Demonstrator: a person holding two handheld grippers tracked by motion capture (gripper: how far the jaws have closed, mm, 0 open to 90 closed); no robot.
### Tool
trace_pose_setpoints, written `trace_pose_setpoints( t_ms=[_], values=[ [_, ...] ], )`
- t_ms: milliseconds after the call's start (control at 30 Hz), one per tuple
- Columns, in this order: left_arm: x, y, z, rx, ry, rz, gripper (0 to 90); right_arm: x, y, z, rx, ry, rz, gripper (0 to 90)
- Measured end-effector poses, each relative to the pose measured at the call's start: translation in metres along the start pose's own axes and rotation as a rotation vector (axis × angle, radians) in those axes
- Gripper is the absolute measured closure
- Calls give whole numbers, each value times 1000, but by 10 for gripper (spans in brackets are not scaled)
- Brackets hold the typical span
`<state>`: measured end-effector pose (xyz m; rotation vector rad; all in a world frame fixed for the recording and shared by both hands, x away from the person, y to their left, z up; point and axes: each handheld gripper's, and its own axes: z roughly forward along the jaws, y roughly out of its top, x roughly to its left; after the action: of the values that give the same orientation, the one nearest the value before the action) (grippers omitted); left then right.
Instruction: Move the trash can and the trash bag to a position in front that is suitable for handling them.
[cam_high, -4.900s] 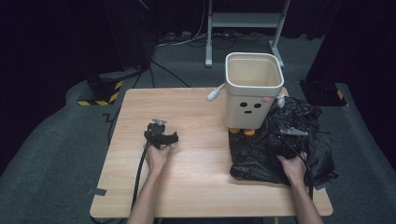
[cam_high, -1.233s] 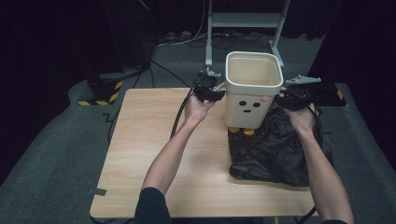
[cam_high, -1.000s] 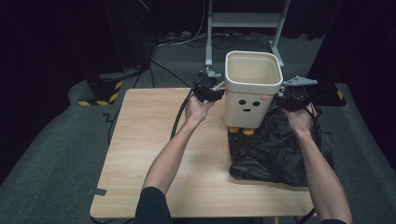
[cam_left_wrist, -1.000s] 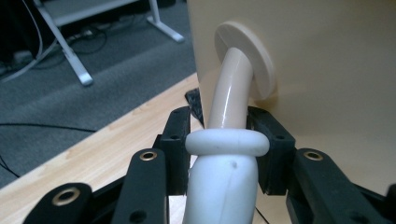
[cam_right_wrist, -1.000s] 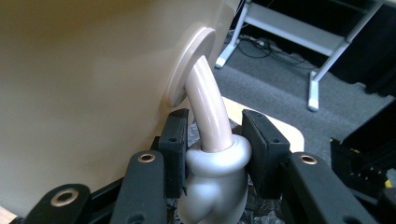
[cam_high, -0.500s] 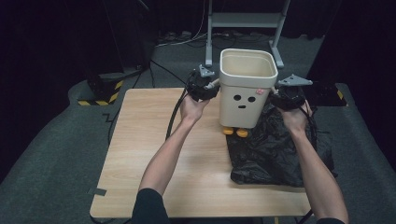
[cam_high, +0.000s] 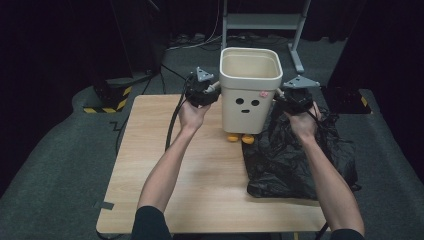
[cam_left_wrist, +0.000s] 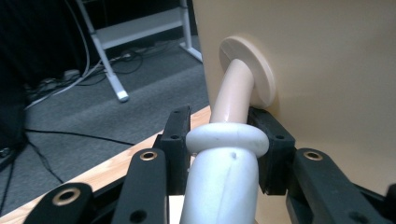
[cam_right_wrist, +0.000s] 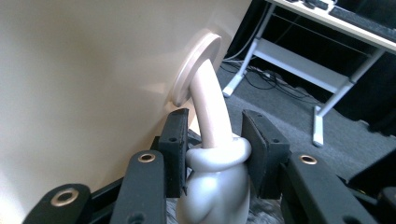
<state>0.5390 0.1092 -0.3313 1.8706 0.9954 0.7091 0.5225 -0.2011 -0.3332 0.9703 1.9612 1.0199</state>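
A cream bin (cam_high: 249, 100) with a drawn face and orange feet (cam_high: 241, 138) is at the back of the wooden table (cam_high: 200, 175), between both hands. My left gripper (cam_high: 207, 92) is shut on the bin's left arm: its pads (cam_left_wrist: 177, 140) clamp the white mitten cuff (cam_left_wrist: 227, 140) below the beige arm (cam_left_wrist: 236, 93). On the opposite side, my right gripper (cam_high: 286, 97) is shut on the other arm, pads (cam_right_wrist: 261, 144) squeezing the white mitten (cam_right_wrist: 215, 163). I cannot tell whether the feet touch the table.
A crumpled black plastic bag (cam_high: 300, 155) covers the table's right side, just beside the bin. Behind the table stands a grey metal stand (cam_high: 260, 22) with cables on the floor. A yellow-black striped object (cam_high: 107, 102) lies at the left.
Both hands have carried the bin to the left, off the black bag's edge and toward the table's middle. Both grips have stayed the same.
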Motion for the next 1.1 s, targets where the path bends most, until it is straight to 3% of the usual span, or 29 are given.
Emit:
trace_pose_setpoints(
  t_ms=[333, 567, 867, 1100],
  values=[
    [22, -12, -18, -5, 61, -9, 617, 27, 13, 17, -9, 38, -13, 629],
    [34, -26, -22, -4, 96, -26, 617, 41, 17, 31, -4, 55, -24, 629],
    [43, -42, -21, -2, 107, -56, 617, 55, 16, 43, 2, 61, -38, 628],
    [45, -47, -22, 3, 112, -49, 616, 59, 13, 46, 10, 71, -41, 628]
  ],
)
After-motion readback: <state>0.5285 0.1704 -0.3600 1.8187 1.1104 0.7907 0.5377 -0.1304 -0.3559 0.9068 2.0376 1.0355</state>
